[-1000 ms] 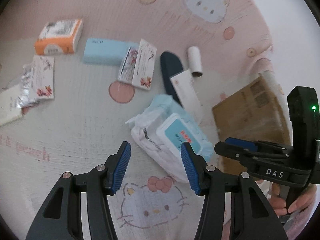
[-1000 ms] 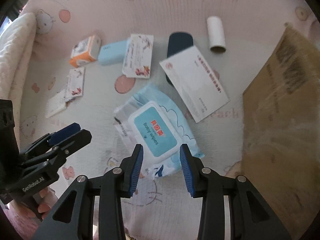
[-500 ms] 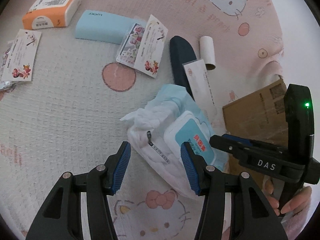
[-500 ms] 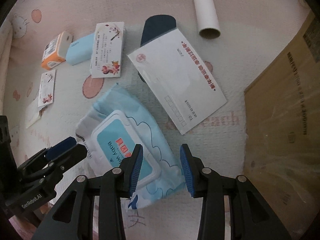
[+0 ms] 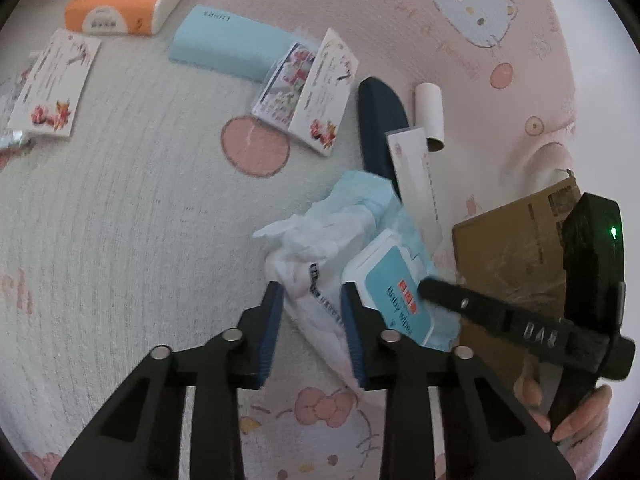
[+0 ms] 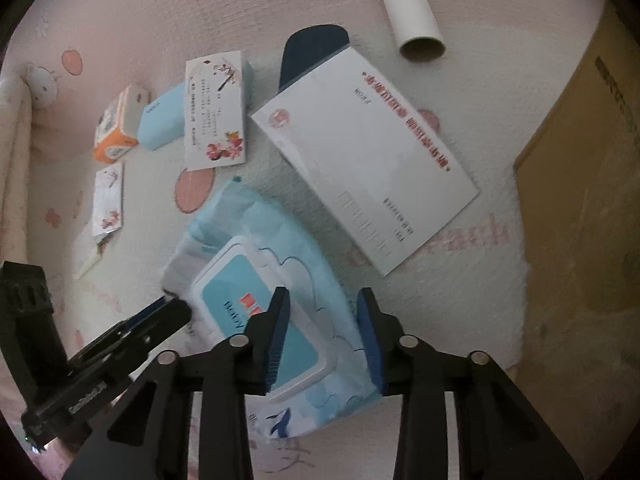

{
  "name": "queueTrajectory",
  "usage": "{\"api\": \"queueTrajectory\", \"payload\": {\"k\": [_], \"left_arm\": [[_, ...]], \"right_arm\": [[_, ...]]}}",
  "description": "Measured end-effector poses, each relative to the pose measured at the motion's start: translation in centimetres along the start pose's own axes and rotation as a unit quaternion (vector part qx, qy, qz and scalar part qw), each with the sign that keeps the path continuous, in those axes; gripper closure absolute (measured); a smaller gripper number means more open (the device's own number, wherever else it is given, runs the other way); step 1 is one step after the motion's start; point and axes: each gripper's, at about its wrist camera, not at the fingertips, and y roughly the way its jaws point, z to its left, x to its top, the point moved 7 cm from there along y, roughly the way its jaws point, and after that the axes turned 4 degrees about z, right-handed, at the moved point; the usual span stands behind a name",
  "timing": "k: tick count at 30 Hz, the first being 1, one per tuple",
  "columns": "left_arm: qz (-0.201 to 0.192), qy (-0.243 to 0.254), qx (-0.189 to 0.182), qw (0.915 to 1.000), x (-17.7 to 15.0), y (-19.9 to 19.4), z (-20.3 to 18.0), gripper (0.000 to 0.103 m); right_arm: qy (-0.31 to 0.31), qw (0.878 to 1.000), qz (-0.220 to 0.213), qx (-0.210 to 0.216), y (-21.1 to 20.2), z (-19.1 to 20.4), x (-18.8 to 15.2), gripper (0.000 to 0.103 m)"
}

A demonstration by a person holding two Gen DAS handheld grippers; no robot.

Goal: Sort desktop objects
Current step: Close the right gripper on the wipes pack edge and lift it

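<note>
1. Pack of baby wipes [image 6: 280, 300] lies flat on the pink cartoon-print blanket [image 5: 120, 220], near its middle. It sits just below the white envelope [image 6: 368, 184], with the cardboard box [image 6: 580, 200] off at 3 o'clock.

2. Handling, as I judge it: a soft film pouch, squashy and probably a bit slippery. The rigid lid [image 6: 248, 280] on top is the only stiff part. The pack looks part-used, since one end is crumpled and slack. Moderate weight, not fragile. It will likely sag if lifted from one end alone.

3. Best hold, my guess: pinch a gathered fold at each end rather than the smooth lid, which the pads might slide off.

4. Left gripper [image 5: 312, 328]: jaws closing, with the crumpled white end of the pack between the blue pads. From its own view the pack runs up toward 1 o'clock. Pads look close to the film; I cannot confirm a firm clamp.

5. Right gripper [image 6: 324, 336]: jaws also closing, straddling the blue end beside the lid. The pack spreads toward 11 o'clock. Film fills the gap, but pad pressure is not clearly shown.

6. Both grippers are low over the one pack, at opposite ends.
</note>
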Motion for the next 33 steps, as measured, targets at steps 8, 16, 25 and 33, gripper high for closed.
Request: {"api": "queueTrajectory", "payload": {"k": [8, 16, 25, 33], "left_arm": [[-0.016, 0.011, 0.013, 0.9997, 2.0, -0.1, 0.3, 0.074], [-0.014, 0.034, 0.033, 0.9988, 2.1, -0.9, 0.3, 0.074], [-0.007, -0.014, -0.014, 0.9998, -0.2, -2.0, 1.2, 0.043], [0.015, -0.043, -0.025, 0.9987, -2.3, -0.6, 1.4, 0.043]], "right_arm": [[-0.020, 1.000, 0.016, -0.001, 0.5, 2.2, -3.1, 0.074], [-0.040, 0.999, 0.023, -0.023, 0.6, 3.0, -4.1, 0.074], [-0.022, 0.999, 0.020, -0.021, 0.0, 1.1, -2.7, 0.072], [0.022, 0.999, 0.002, 0.045, 0.4, 0.4, -1.8, 0.057]]}}
